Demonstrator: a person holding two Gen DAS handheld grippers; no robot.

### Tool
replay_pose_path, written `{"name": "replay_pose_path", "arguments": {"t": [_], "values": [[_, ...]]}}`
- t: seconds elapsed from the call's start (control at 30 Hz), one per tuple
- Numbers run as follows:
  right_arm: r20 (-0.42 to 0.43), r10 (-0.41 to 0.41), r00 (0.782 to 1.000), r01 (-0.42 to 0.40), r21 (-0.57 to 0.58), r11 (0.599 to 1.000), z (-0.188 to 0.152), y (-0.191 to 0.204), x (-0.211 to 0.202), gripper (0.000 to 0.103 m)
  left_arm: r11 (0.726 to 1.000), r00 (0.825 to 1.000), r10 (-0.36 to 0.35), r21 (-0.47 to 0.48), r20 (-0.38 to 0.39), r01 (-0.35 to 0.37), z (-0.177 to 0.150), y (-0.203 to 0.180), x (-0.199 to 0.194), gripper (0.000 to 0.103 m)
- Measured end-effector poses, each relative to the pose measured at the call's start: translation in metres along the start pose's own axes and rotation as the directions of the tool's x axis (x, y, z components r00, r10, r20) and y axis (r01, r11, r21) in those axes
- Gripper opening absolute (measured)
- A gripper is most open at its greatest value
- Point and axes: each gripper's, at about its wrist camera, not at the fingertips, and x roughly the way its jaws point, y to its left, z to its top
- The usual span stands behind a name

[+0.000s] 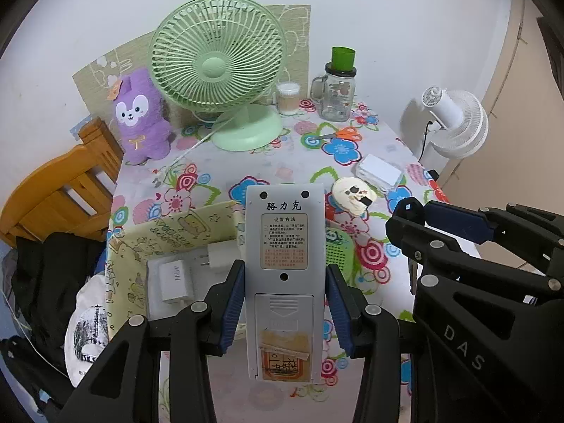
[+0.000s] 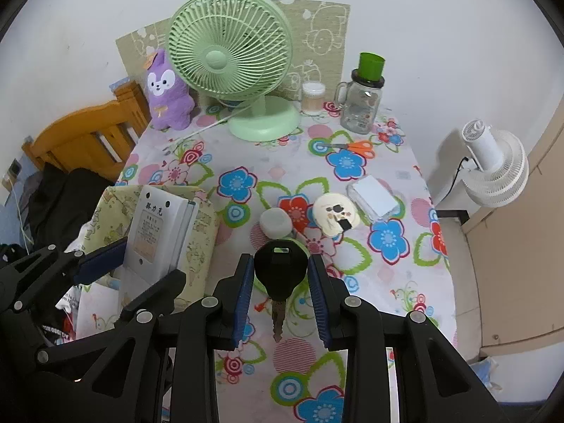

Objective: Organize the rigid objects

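Note:
My left gripper (image 1: 284, 299) is shut on a grey remote control (image 1: 284, 246), held back side up above the table; it also shows in the right wrist view (image 2: 155, 225). Below and left of it is a yellow patterned fabric box (image 1: 141, 243) holding white chargers (image 1: 174, 282). My right gripper (image 2: 281, 296) is shut on a black-headed key (image 2: 279, 268), blade pointing toward the camera. On the flowered tablecloth (image 2: 352, 268) lie a round cream tin (image 2: 335, 214), a white card pack (image 2: 373, 197), a small white jar (image 2: 275, 224), a green device (image 1: 339, 250) and orange scissors (image 2: 352, 147).
At the back stand a green desk fan (image 2: 229, 63), a purple plush toy (image 2: 167, 95), a cotton swab jar (image 2: 312, 97) and a glass mug jar with a green cup (image 2: 363, 102). A white fan (image 2: 493, 169) is right of the table, a wooden chair (image 1: 60, 190) left.

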Motion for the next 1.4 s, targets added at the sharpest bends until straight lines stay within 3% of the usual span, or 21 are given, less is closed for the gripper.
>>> {"name": "replay_pose_path", "arguments": {"t": [1.4], "values": [[-0.106,0.061,0.992,-0.072,-0.107,0.992,0.051,0.121,0.076,0.034,0.994,0.992,0.052,-0.092,-0.112,-0.063,-0.001,0.135,0.055,0.046]]}}
